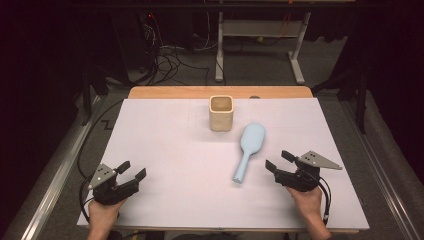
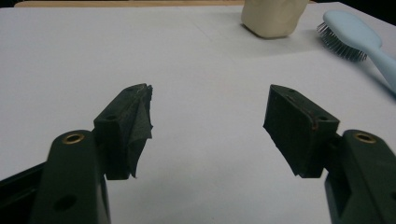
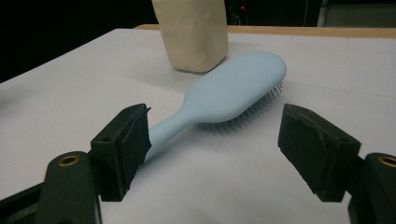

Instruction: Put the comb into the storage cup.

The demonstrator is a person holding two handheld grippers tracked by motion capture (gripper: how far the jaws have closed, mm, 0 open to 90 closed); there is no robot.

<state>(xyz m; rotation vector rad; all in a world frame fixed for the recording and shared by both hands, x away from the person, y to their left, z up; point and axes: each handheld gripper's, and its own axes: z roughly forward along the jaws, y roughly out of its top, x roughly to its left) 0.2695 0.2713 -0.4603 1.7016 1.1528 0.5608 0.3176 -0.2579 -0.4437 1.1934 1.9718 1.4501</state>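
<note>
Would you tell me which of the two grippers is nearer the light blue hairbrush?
The right gripper: its open jaws point at the hairbrush handle close by, while the left gripper sits far across the white sheet.

Hairbrush (image 1: 248,151) on the table (image 1: 165,200), just right-front of the cup (image 1: 221,113).

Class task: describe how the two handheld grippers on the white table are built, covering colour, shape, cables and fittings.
The left gripper and right gripper are black, each with two blocky jaws faced with dark pads and brass-ringed holes. A grey three-cornered plate with small holes tops each, and a black cable trails back.
</note>
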